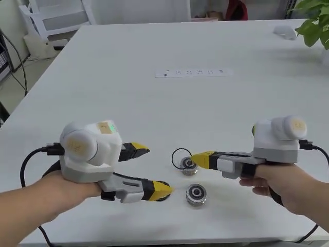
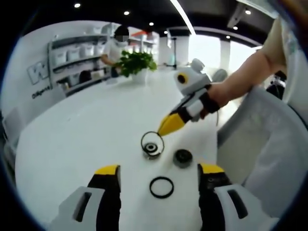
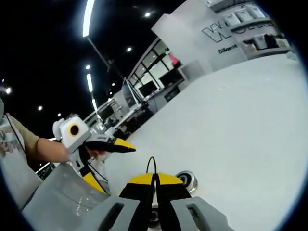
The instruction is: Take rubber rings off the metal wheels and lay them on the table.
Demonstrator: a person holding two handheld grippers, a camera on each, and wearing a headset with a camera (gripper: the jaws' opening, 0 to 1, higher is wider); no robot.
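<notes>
Black rubber ring (image 1: pixel 173 157) is nipped by the right gripper (image 1: pixel 194 158), jaws clamped, at one wheel (image 1: pixel 189 164); left gripper (image 2: pixel 159 169) gapes wide, loose ring (image 2: pixel 151 187) between its jaws.

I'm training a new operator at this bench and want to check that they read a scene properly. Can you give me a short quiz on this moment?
1. True or false: the left gripper has its jaws shut.
2. The right gripper pinches: A) a rubber ring; B) a metal wheel; C) a cable.
3. Fill in: ___ metal wheels stand on the table.
Key: 1 false; 2 A; 3 two.
</notes>
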